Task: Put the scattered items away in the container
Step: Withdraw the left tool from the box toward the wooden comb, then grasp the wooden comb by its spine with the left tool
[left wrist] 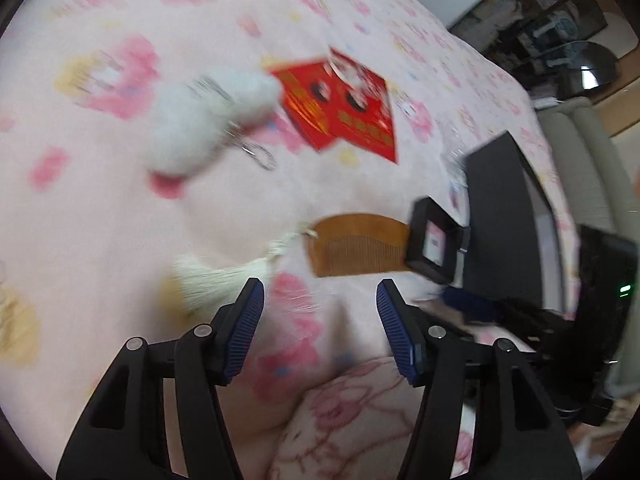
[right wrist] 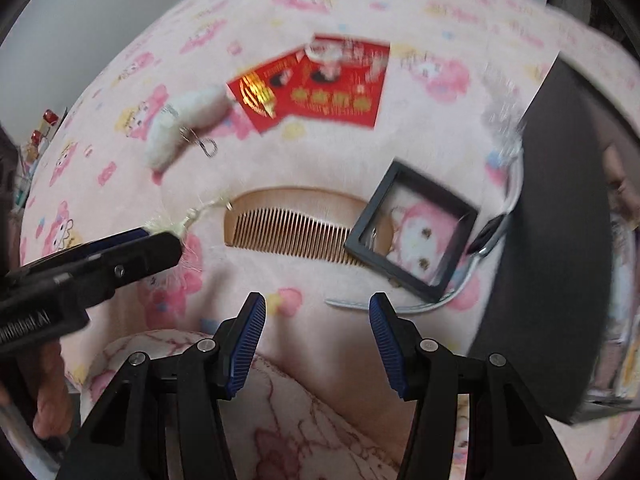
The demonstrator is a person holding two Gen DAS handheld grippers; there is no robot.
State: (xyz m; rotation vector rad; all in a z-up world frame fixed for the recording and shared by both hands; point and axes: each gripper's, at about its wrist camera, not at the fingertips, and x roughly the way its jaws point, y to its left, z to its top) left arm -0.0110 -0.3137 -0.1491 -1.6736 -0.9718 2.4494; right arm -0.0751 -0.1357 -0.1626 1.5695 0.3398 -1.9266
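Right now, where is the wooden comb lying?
The wooden comb lies on the pink bedspread, mid-frame in the right wrist view, below the red envelopes; the black frame overlaps its right end.

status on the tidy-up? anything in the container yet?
Done: nothing that shows. The white plush keychain, red envelopes, wooden comb and black frame box all lie on the pink blanket.
In hand: nothing; left gripper and right gripper are open and empty above the blanket.
Left: every item. The dark container sits at the right; its inside is hidden.
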